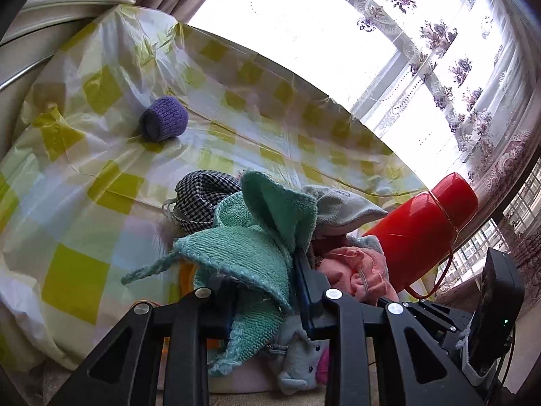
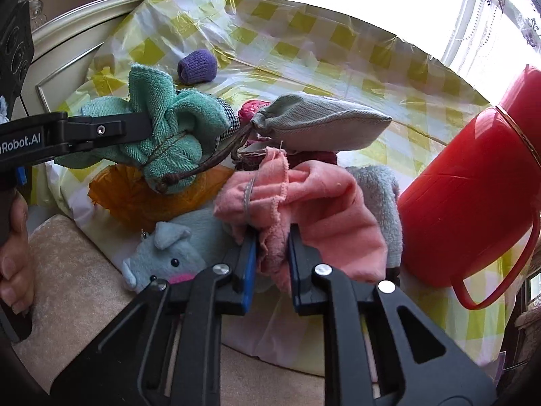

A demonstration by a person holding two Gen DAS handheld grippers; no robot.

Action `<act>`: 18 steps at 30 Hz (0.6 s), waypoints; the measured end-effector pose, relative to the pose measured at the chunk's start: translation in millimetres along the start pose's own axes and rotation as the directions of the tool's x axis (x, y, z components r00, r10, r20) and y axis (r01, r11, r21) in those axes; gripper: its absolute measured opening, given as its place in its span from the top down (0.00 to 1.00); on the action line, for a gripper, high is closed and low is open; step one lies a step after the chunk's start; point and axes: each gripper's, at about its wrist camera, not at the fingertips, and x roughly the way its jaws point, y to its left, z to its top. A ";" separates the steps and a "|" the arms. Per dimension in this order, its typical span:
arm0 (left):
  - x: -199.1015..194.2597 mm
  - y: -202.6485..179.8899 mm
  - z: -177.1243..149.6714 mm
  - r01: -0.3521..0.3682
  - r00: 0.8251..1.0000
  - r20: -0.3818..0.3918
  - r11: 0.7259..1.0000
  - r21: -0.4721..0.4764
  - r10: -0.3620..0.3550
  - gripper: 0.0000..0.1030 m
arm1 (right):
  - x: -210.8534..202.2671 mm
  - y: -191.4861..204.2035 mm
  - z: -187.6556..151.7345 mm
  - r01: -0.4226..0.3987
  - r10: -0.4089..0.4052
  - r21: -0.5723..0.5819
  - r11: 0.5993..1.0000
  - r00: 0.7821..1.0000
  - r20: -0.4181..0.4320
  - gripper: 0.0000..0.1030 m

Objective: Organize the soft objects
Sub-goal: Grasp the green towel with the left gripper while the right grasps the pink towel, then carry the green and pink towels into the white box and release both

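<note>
Pink cloth [image 2: 304, 199] pinched by right gripper [image 2: 272, 237]; only left view hides this.

Legible marking found in one place only: white lettering "Robot.AI" on the black body of the left gripper [image 2: 148, 128], seen in the right wrist view, cut off at the frame's left edge so any preceding characters cannot be read. Faint embroidered mark noted on the grey pouch [image 1: 338, 206] in the left wrist view, too small to read.
</note>
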 end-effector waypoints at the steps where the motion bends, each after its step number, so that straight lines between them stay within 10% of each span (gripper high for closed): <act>1: -4.6 -0.7 -1.8 -0.011 1.000 0.017 1.000 -0.006 0.011 0.71 | -3.3 -1.5 -2.1 -0.010 0.010 0.012 1.000 1.000 0.010 0.83; 18: -58.6 -44.4 -28.7 -0.183 0.966 0.198 0.980 0.083 0.163 0.71 | -59.7 -31.7 -38.8 -0.130 0.105 0.160 0.979 0.982 0.156 0.84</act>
